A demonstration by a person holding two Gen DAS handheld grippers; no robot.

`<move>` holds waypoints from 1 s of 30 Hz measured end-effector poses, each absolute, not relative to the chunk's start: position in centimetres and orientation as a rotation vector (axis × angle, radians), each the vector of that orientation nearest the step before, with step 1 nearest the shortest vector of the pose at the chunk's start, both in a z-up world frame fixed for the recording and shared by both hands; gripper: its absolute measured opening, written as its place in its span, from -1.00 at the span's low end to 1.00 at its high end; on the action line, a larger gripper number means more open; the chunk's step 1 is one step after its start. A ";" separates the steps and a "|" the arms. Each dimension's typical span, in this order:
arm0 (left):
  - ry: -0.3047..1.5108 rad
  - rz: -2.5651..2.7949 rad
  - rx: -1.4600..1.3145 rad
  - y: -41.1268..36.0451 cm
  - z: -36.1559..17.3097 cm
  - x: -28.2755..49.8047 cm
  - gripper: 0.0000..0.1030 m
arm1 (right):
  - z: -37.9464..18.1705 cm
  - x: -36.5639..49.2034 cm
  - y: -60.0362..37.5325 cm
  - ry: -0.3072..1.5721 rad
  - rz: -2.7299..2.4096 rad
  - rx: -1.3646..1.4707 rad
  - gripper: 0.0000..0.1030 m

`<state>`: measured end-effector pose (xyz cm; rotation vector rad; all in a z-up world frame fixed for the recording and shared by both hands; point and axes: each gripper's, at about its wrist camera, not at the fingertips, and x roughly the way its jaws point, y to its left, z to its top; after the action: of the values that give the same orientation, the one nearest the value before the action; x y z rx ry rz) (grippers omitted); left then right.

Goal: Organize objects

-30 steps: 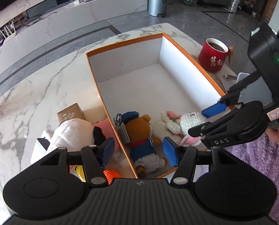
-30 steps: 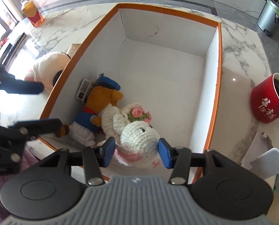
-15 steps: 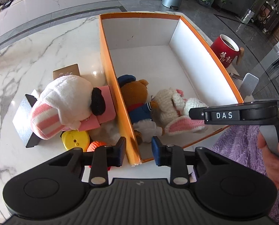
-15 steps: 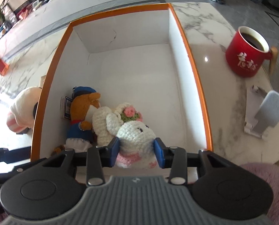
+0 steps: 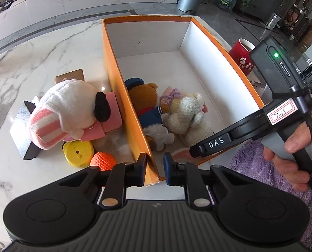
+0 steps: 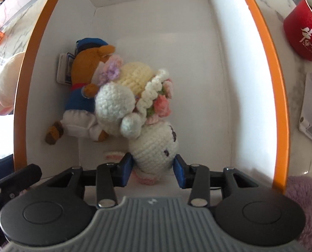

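Over the orange-rimmed box, the left hand-held gripper pinches the near wall, steadying it. Inside, the right hand-held gripper straddles a crocheted white bunny, jaws opening, pads just off its head. Releasing cleanly means lifting straight up, clear of the sailor bear beside it.
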<state>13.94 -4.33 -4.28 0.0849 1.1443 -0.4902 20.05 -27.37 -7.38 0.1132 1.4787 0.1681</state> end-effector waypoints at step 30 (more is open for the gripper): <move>1.134 -0.507 0.190 -5.6 -3.9 18.4 -0.66 | -5.7 27.6 -23.3 1.249 0.429 0.096 -0.19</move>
<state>18.41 -5.58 -3.95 0.1902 1.1340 -0.5075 27.60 -23.35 -5.73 0.0965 1.2491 0.4292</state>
